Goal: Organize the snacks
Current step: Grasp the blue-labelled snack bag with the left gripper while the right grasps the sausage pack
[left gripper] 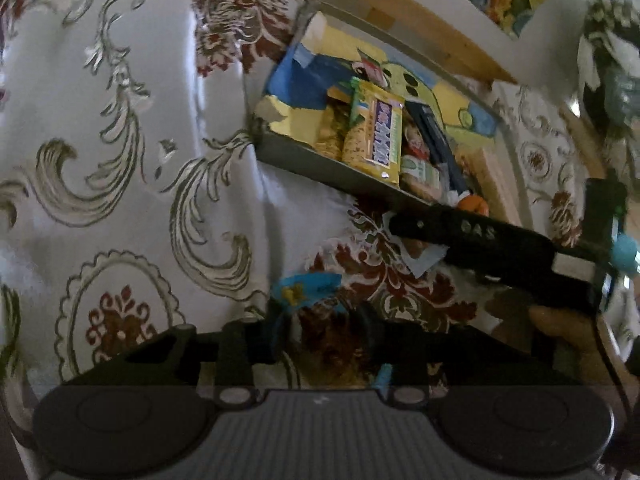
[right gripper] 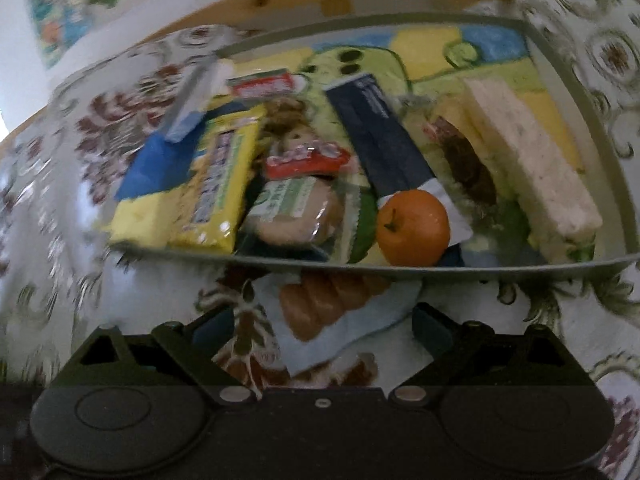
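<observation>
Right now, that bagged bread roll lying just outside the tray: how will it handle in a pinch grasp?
The bread roll looks soft and ridged, so it would probably squash under firm pressure. Its clear wrapper is loose and extends past the bread, so it may slip or crinkle rather than hold shape. It is likely light. It lies flat on the tablecloth, so rolling seems unlikely.

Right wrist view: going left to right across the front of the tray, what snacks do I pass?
Yellow snack packet with the purple label → clear-wrapped round biscuit with the green label → orange fruit → long pale speckled block at the right side of the grey-rimmed tray.
</observation>
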Tool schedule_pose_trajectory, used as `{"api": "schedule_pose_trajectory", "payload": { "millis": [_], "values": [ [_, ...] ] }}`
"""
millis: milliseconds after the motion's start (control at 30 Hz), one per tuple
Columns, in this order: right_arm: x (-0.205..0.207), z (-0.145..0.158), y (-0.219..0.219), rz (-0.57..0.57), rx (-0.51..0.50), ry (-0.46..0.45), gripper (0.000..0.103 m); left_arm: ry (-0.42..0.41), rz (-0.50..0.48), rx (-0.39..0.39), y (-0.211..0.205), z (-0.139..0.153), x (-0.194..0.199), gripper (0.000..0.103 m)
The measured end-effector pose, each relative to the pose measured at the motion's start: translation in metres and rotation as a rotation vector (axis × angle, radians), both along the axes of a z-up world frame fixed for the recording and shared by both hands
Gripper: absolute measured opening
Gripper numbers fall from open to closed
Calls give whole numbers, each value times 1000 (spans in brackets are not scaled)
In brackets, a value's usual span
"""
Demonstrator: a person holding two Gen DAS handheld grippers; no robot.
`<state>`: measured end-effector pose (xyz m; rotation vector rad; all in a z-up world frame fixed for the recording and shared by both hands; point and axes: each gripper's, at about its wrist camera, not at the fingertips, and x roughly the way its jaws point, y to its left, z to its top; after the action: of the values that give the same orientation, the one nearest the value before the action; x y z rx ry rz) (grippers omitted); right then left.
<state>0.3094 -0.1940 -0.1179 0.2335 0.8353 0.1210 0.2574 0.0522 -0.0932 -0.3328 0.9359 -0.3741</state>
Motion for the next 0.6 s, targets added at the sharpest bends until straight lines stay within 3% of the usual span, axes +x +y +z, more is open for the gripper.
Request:
{"api": "schedule_pose_trajectory", "payload": {
  "millis": [100, 233, 300, 333, 600],
  "values": [
    [10, -2, 0, -68, 25, 27, 96, 2, -2, -18, 1, -2, 2, 39],
    [25, -6, 7, -114, -15, 53, 95, -2, -11, -17, -2, -4, 2, 39],
    [24, -7, 12, -114, -59, 43, 89, 1, -22, -11, -5, -4, 3, 39],
    [21, -7, 13, -118, -82, 37, 81, 2, -26, -10, -5, -3, 2, 39],
    [-9, 6, 3, 31, -126, 136, 76, 42, -30, -29, -4, -1, 6, 39]
  ]
}}
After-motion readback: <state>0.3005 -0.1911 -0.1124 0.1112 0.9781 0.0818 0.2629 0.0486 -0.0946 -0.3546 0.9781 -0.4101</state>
